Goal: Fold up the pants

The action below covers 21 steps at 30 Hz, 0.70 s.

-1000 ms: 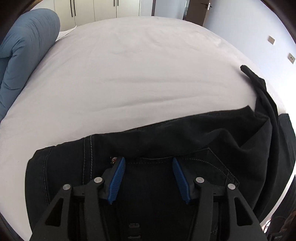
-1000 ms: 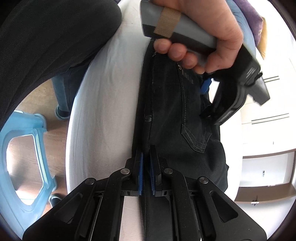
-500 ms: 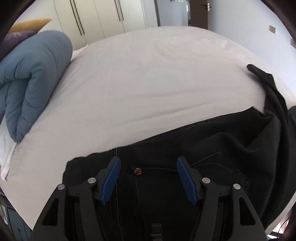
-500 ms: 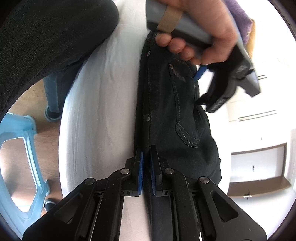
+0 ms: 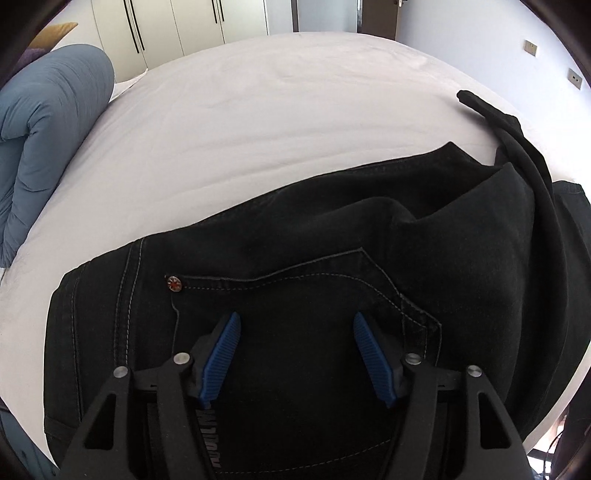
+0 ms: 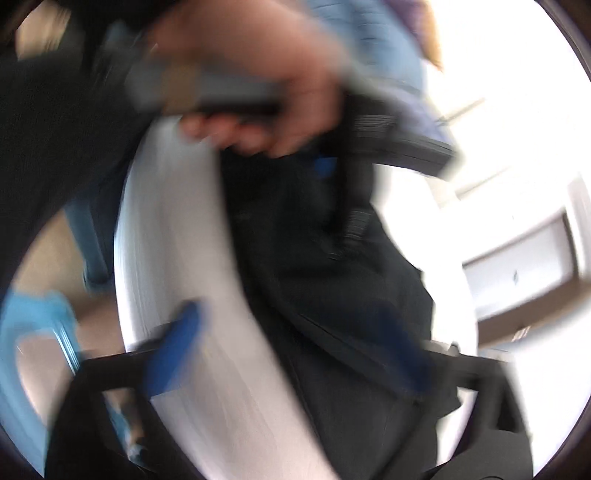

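Note:
Black jeans lie on the white bed, back pocket with rivet facing up and a leg bunched to the right. My left gripper is open and empty, hovering just above the pocket area. In the blurred right wrist view the jeans run along the bed edge. My right gripper is open, its blue pads spread wide over the waistband edge and holding nothing. The person's hand holding the left gripper shows at the top of that view.
A rolled blue duvet lies at the bed's left. White wardrobes stand behind the bed. A light blue stool stands on the wood floor beside the bed edge. The person's dark-clothed body is close at the left.
My right gripper has opened and let go of the waistband edge, and it is moving fast. My left gripper stays open and has shifted over the back pocket.

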{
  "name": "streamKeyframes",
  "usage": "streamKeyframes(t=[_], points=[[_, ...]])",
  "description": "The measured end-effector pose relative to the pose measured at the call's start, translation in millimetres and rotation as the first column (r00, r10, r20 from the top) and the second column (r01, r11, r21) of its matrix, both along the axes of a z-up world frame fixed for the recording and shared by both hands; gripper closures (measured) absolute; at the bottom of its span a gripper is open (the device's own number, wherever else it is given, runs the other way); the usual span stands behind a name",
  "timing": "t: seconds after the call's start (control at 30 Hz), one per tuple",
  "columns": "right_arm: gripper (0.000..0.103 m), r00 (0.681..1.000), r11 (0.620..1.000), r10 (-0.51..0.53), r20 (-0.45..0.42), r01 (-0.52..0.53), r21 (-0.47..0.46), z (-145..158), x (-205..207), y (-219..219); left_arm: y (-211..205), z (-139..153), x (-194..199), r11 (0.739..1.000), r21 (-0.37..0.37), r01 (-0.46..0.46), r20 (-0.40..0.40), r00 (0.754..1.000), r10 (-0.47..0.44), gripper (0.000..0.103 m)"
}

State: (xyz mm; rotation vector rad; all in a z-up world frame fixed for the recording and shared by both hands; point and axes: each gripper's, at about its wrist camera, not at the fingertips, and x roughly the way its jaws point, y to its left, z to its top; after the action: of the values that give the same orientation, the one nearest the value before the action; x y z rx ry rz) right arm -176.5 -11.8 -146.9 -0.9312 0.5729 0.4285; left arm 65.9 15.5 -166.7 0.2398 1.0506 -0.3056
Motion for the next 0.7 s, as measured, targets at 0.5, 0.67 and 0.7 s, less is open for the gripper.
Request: streamKeyframes(t=[0.5, 0.67, 0.7], points=[[0.007, 0.641, 0.171, -0.478, -0.601, 0.739, 0.652, 93, 181, -339, -8, 3, 22, 0.994, -0.040, -0.098, -0.030, 0.995, 0.097, 0.034], [0.016, 0.597, 0.272, -0.570, -0.564, 0.785, 0.556, 92, 256, -355, -7, 1, 26, 0.990, -0.081, -0.119, -0.022, 0.993, 0.118, 0.033], [0.016, 0.605, 0.293, -0.559, -0.566, 0.783, 0.548, 89, 270, -355, -8, 1, 26, 0.990, -0.081, -0.119, -0.019, 0.993, 0.118, 0.032]])
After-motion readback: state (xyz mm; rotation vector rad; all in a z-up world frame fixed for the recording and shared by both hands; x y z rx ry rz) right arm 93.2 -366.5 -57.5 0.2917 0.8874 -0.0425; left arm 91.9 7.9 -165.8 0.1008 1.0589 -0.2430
